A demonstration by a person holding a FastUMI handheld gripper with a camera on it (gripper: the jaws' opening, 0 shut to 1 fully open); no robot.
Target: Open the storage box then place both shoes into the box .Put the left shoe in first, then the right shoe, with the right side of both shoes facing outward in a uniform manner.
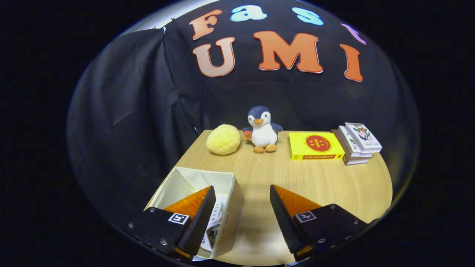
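An off-white fabric storage box (233, 193) stands open-topped on the wooden table, at the near left. Inside it I see part of a white shoe (217, 224) with dark markings, mostly hidden behind my left finger. My gripper (241, 194) hovers above the table with its fingers wide apart and nothing between them. The left finger (196, 211) hangs over the box's opening; the right finger (287, 211) is over bare table to the right of the box.
Along the back of the table (315, 178) sit a yellow plush ball (223, 139), a toy penguin (262, 129), a yellow book (314, 145) lying flat and a stack of white books (358, 142). Black cloth walls close in behind and on the left.
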